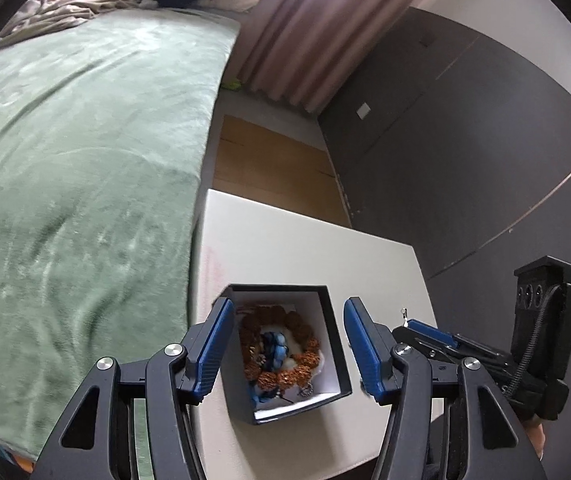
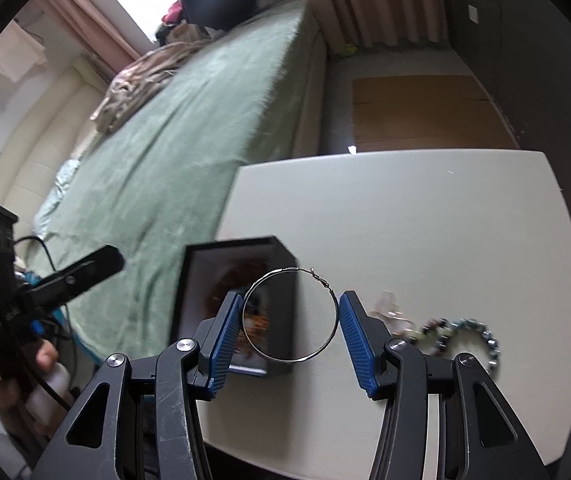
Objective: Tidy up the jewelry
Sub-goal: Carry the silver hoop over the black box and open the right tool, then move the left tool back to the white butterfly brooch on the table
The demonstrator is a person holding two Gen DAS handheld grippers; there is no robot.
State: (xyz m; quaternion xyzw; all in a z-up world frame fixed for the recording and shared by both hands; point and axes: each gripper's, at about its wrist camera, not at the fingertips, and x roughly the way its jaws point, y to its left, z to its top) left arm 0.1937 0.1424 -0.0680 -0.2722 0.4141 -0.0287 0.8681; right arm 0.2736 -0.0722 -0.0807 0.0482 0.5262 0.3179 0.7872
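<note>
The hoop [image 2: 290, 315] stands between the right claw [image 2: 290, 334] pads, its rim touching both, so that claw grips it across its width, clasp toward the upper right of the ring. The box [image 2: 241, 304] lies just behind and left of it in the right wrist view, on the counter [image 2: 425, 220]. The left claw [image 1: 287, 354] hangs open over the box [image 1: 327, 320], empty. I judge the hoop must travel left and forward. A bead bracelet [image 2: 465, 338] waits lower right.
</note>
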